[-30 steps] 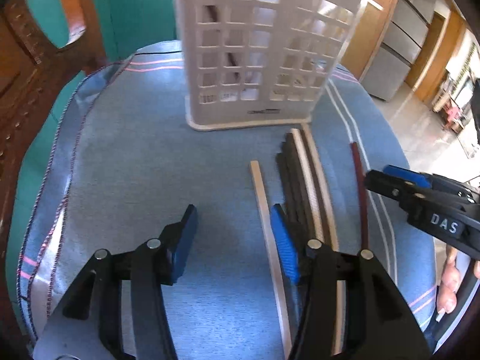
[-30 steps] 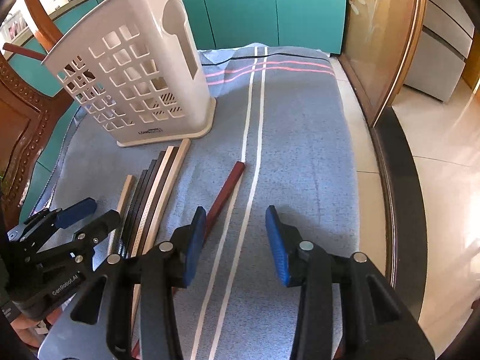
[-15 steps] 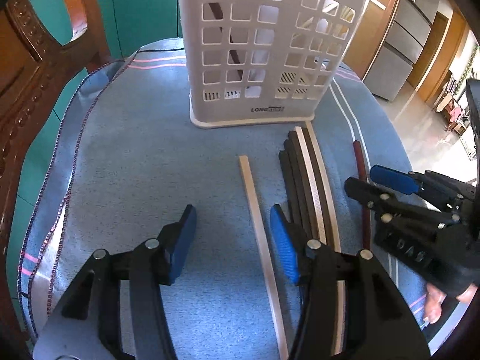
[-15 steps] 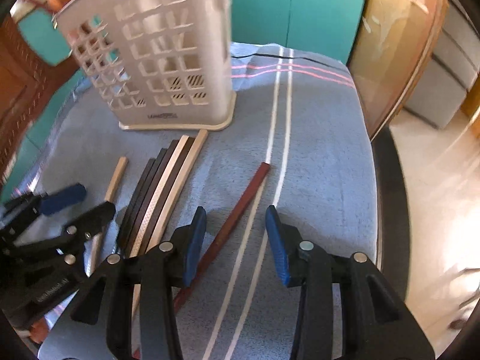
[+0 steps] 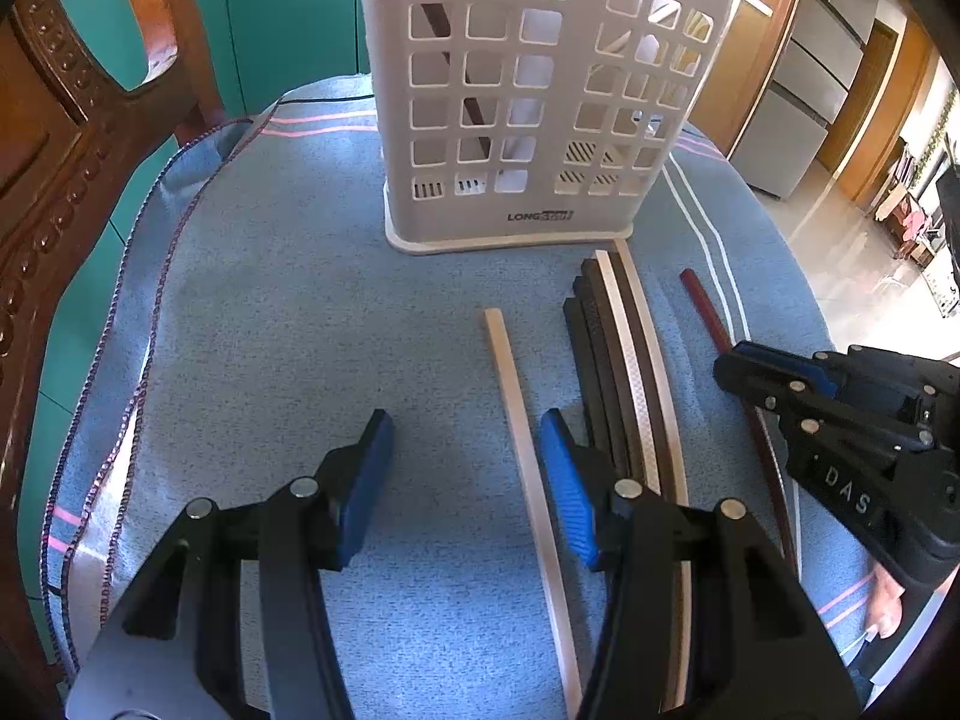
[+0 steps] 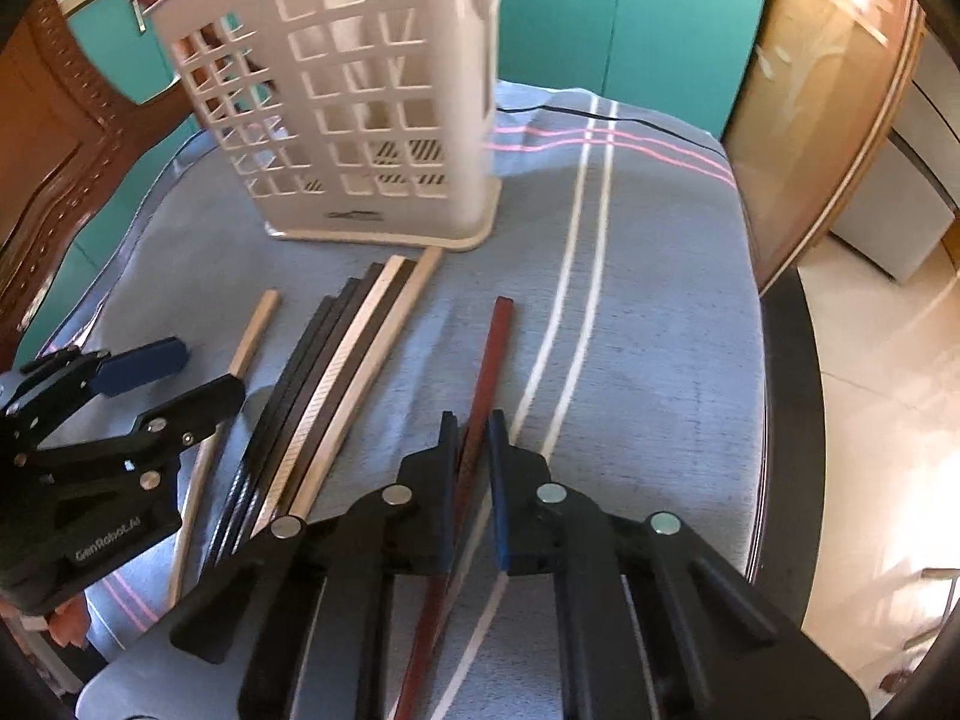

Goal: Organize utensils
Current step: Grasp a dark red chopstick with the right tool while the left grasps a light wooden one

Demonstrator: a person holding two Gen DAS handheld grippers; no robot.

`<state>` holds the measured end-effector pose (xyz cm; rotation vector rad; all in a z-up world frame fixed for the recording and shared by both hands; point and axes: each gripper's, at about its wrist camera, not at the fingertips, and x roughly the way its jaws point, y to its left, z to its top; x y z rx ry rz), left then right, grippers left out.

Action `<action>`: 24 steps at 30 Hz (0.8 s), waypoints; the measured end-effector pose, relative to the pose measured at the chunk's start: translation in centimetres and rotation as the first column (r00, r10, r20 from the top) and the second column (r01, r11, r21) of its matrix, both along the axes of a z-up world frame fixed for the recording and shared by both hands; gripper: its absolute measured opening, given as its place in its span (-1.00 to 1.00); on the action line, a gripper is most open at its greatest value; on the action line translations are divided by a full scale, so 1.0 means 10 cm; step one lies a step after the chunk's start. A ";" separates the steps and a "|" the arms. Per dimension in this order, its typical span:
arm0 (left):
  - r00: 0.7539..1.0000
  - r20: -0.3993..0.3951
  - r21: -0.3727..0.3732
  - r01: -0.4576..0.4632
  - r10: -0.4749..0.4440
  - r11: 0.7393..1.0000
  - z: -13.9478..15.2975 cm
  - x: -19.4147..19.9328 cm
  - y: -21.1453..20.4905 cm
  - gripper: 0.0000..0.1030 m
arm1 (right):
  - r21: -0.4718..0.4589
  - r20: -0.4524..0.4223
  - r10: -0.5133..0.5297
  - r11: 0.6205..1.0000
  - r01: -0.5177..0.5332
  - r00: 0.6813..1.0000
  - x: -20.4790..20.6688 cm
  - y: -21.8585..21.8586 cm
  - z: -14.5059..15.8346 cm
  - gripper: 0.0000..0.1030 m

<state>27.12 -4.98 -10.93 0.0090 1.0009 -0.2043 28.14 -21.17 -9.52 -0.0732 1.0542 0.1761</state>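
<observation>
Dark-red stick (image 6: 487,384) lies flat beside bundled sticks (image 6: 336,384) before basket (image 6: 360,96).

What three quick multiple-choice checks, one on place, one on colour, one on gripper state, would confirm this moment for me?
1. Where does the utensil caddy stand?
A. beyond the sticks
B. on the floor
C. on its side

2. What colour is the stick between the right hand-held gripper pads?
A. white
B. reddish-brown
C. green

3. How is the left hand-held gripper?
A. shut on a stick
B. open
C. out of view

Answers: 1 A, upright at the sticks' far ends; 2 B, dark red stick clamped; 3 B, pads apart above the cloth.
</observation>
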 end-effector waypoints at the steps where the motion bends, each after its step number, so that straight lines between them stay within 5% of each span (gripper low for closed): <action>1: 1.000 0.001 0.005 0.002 -0.002 1.000 0.00 0.00 -0.01 0.01 | -0.003 0.000 -0.003 1.000 0.003 1.000 0.00 0.00 0.00 -0.76; 10: 1.000 0.009 0.024 0.006 -0.007 1.000 0.00 0.00 -0.02 -0.20 | -0.022 0.008 -0.009 1.000 0.009 1.000 0.02 0.05 -0.02 -0.67; 24: 1.000 0.017 0.053 0.023 -0.024 0.998 -0.01 -0.01 -0.07 -0.13 | -0.038 0.017 -0.017 0.999 0.017 1.000 -0.05 0.07 -0.01 -0.45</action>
